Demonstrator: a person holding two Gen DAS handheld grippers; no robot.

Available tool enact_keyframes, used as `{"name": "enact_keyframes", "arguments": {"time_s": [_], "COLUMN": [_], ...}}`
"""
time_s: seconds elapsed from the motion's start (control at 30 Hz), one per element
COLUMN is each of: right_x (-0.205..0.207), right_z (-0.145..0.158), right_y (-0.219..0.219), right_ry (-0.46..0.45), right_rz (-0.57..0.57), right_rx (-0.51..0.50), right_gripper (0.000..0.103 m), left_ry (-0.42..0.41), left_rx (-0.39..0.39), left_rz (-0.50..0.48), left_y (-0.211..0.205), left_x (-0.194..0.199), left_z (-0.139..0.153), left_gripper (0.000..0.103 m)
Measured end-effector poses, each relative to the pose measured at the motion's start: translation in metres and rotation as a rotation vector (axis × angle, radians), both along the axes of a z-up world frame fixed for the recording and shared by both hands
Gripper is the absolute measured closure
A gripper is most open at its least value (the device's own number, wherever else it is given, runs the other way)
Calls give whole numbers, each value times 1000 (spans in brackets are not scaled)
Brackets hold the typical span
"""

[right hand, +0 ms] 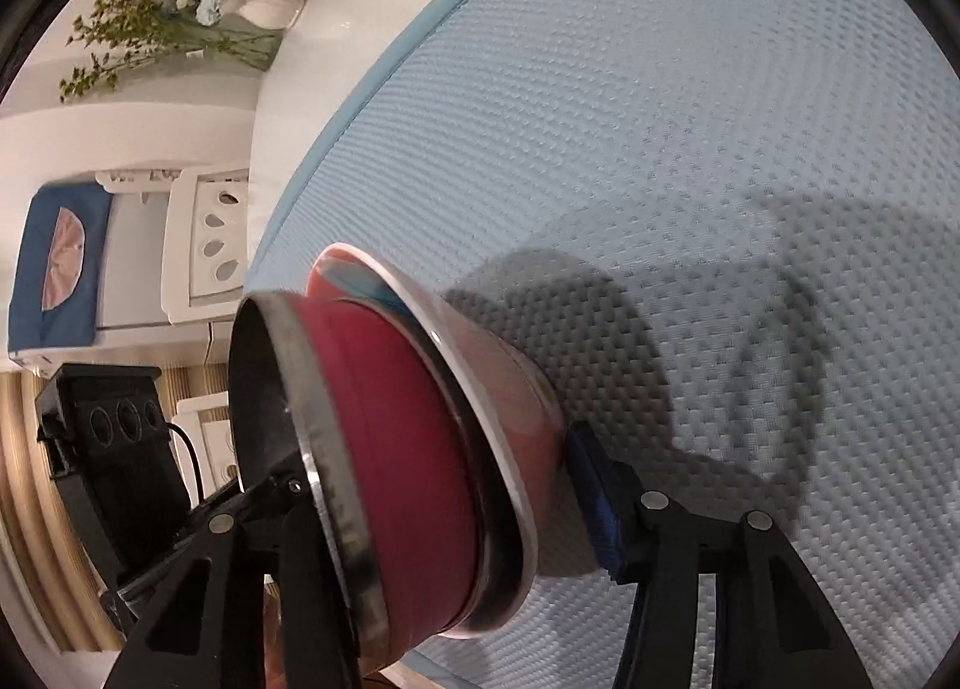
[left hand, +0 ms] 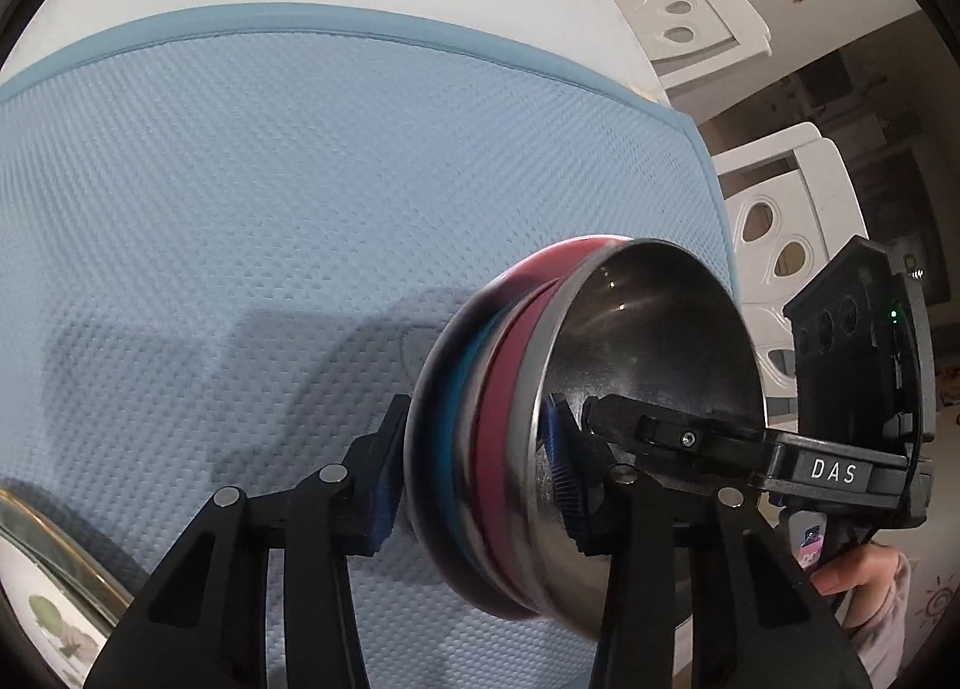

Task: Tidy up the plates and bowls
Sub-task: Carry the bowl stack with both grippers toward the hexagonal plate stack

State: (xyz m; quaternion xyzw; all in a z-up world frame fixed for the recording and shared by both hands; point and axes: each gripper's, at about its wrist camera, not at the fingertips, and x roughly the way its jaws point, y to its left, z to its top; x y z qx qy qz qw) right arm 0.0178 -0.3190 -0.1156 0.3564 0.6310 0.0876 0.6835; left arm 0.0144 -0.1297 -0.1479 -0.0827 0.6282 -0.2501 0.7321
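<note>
Together, our left gripper [left hand: 477, 485] and right gripper [right hand: 444, 509] each clamp the tilted nested bowl stack [left hand: 540, 449] above the blue mat [left hand: 300, 179].

Both wrist cameras sit close against the stack of bowls [left hand: 576, 425] [right hand: 414, 467], looking from opposite sides across the blue mat [left hand: 300, 197] [right hand: 660, 149] (their shared ground); each also catches the other gripper's body beyond the stack.

The only readable text is "DAS", in white capitals on a black label on the right gripper [left hand: 624, 434], near the right edge of the scene.
</note>
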Motion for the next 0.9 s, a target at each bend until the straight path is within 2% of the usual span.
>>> {"name": "enact_keyframes", "arguments": {"time_s": [0.13,0.37,0.63,0.9], "right_x": [-1,4,4,9], "right_z": [5,10,22,45], "right_y": [4,14,31,57], "right_ry": [-4,-13,0,-33], "right_rz": [16,37,35,73], "right_rx": [-36,-54,-50,-58], "right_gripper": [54,55,55,55], "left_ry": [-27,-53,-83,-125], "left_rx": [38,51,47,39], "left_rz": [-17,-27,14,77], "left_y": [-5,0,15,40], "left_x": [-1,-6,-9,-17], "left_z": [6,17,34,59], "left_gripper": [64,64,64,65]}}
